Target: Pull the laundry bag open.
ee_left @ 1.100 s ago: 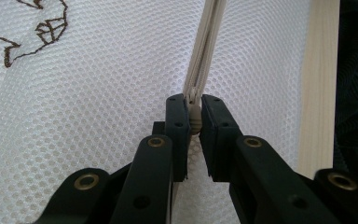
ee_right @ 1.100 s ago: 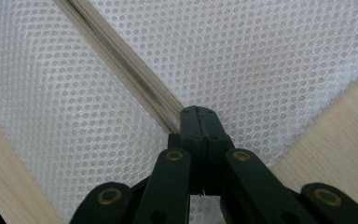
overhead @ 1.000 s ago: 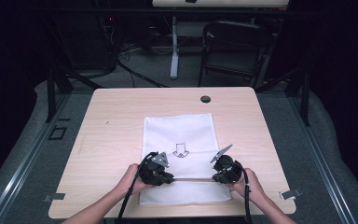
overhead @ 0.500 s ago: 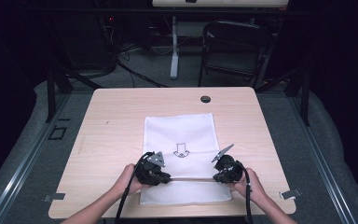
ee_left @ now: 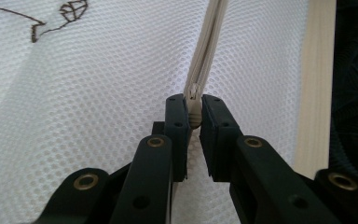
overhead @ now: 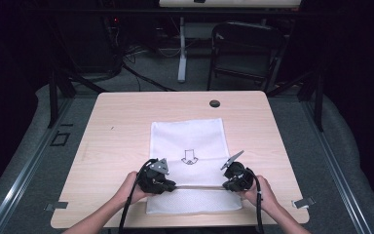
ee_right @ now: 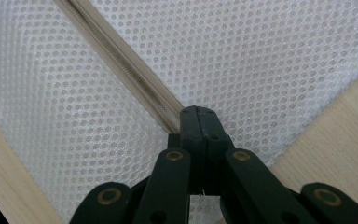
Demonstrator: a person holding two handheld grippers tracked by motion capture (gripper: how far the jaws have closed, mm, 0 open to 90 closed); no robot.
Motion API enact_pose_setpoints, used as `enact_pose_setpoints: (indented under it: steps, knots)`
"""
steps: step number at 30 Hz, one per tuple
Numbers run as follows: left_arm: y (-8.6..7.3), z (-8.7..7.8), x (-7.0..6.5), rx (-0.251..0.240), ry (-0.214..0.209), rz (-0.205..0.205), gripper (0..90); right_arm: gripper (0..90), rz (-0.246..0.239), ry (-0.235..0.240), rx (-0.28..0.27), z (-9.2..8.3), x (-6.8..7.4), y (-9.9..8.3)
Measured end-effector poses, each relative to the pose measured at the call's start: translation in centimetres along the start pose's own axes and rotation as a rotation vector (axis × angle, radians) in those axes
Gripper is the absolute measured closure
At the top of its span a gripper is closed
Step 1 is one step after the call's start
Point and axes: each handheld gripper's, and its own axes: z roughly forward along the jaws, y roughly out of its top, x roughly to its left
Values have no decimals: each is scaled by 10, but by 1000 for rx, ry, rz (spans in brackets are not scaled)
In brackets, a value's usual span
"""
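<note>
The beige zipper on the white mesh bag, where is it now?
In the high view the beige zipper runs across the near part of the white mesh bag, stretched between the left gripper and right gripper.

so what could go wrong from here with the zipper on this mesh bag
1. The left hand-held gripper pinches only the small zipper pull at its fingertips, so the pull could slip out under tension.
2. The right hand-held gripper clamps the zipper tape at the bag's edge; a hard pull might drag the mesh bag across the table or bunch it.
3. Loose mesh beside the teeth could snag in the slider.
</note>
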Motion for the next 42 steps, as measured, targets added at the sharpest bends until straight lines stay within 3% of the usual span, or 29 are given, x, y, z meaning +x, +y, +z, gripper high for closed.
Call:
enact_pose_setpoints:
  steps: [5,6,9,10,11,12,16,17,18,20,21,23,27,35,38,42]
  knots:
    - [-3,-4,0,0,5,-5,813,900,23,4,-23,1,0,-1]
    - [-2,-4,-1,6,10,-1,812,900,2,3,-3,0,-1,-1]
    - [-3,-6,-2,-6,5,5,812,900,8,5,-10,0,0,-1]
    - [-3,-6,-2,12,22,10,812,900,5,9,-11,0,-1,-2]
    - [-4,-6,-1,-4,3,1,812,900,4,6,-9,0,-1,-2]
    - [-4,-6,0,15,6,4,812,900,9,10,-15,0,-2,-2]
    - [-6,-8,1,3,0,0,811,900,10,14,-14,0,-2,-2]
    - [-7,-9,1,6,6,-3,809,900,15,17,-18,0,-2,-2]
    - [-9,-12,2,22,53,10,858,900,16,15,-19,0,-2,-2]
    - [-19,-21,11,-12,66,-53,900,900,8,-19,-7,-1,-3,-4]
    - [-26,-27,18,-25,70,-87,900,900,14,-13,-5,-2,-5,-5]
    - [-31,-31,20,-27,79,-107,900,900,36,0,-18,-2,-8,-7]
    - [-22,-26,12,-36,71,-70,888,900,21,-17,5,-3,-6,-4]
    - [-4,3,8,30,-1,-23,646,900,42,8,-2,-3,-9,-6]
    - [-1,10,4,53,-16,8,631,900,45,5,-5,-2,-8,-5]
    - [3,19,-2,76,-22,57,680,900,42,3,-3,-2,-8,-4]
